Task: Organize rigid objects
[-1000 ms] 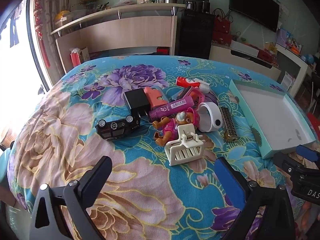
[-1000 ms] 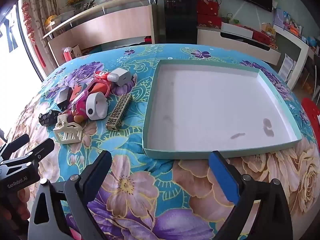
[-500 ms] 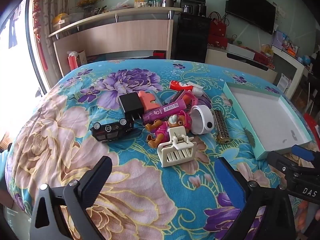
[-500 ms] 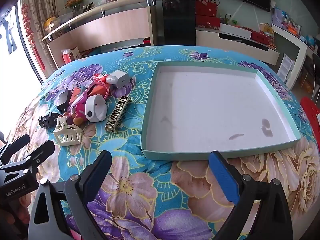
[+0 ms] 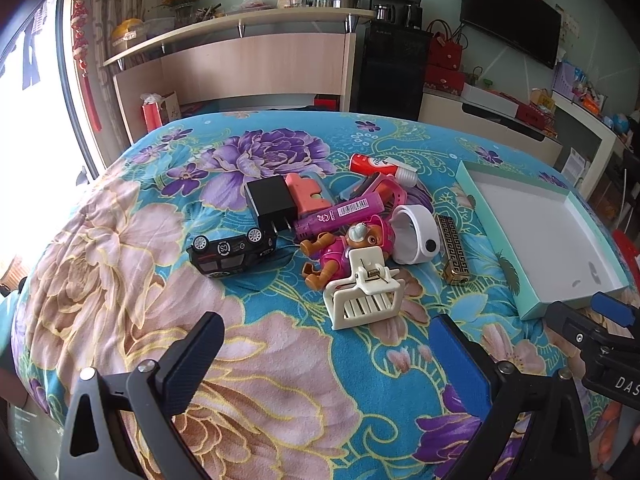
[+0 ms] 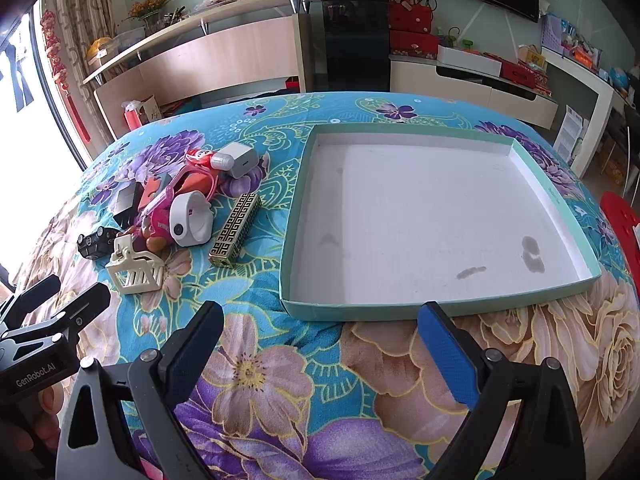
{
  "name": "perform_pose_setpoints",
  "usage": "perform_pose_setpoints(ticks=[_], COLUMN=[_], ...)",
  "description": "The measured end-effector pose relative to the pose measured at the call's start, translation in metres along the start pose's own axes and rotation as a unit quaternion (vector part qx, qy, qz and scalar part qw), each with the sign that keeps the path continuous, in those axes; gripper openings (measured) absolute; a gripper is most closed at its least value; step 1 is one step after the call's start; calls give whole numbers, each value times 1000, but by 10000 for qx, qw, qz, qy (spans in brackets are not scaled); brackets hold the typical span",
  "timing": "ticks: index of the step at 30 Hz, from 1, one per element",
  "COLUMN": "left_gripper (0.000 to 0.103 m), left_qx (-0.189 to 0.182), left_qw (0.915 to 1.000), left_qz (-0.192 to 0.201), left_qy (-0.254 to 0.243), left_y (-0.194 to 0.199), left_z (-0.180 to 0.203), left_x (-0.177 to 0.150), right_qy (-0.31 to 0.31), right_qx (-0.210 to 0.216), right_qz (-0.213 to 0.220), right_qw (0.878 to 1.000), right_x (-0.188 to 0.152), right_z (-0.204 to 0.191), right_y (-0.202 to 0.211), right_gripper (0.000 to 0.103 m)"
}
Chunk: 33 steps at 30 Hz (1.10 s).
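Observation:
A heap of small objects lies on the floral cloth: a cream hair claw [image 5: 362,292] [image 6: 134,268], a pink dog figure [image 5: 346,252], a black toy car [image 5: 230,250], a black charger [image 5: 270,202], a purple marker [image 5: 340,216], a white round gadget [image 5: 414,234] [image 6: 190,224], a gold patterned bar [image 5: 452,250] [image 6: 236,230] and a red tube [image 5: 378,166]. A shallow teal box [image 6: 348,310] with a white inside sits to the right, holding nothing. My left gripper [image 5: 328,356] hovers open just short of the claw. My right gripper [image 6: 320,336] is open before the box's near wall.
The cloth-covered table [image 5: 120,240] drops away at the left and near edges. Behind it stand a wooden counter [image 5: 248,64], a black cabinet [image 5: 390,72] and a low white unit [image 6: 472,84]. A red stool [image 6: 622,220] stands at the right.
Both views have pulled back and risen slightly, so the heap and the box sit a little lower and farther off. Nothing on the table has moved and both grippers stay open.

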<state>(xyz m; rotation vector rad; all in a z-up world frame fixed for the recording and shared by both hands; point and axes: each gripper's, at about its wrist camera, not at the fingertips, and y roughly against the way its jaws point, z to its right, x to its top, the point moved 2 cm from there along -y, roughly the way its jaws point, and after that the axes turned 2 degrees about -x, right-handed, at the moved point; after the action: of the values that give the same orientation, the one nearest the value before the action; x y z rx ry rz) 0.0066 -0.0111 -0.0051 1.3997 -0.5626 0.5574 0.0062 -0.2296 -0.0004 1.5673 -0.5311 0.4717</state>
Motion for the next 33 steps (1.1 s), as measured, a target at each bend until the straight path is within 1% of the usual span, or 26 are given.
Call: perform_pose_setpoints(ticks=[33], left_gripper=[103], left_qx=[63], left_qw=[9999], left_qz=[-94], left_qy=[-52], left_y=[-4], left_z=[2], left_x=[-2], right_qy=[-9], right_qx=[0], right_qz=[1], right_qw=[10000], right_x=[0], right_z=[0], right_y=[0], right_gripper=[98])
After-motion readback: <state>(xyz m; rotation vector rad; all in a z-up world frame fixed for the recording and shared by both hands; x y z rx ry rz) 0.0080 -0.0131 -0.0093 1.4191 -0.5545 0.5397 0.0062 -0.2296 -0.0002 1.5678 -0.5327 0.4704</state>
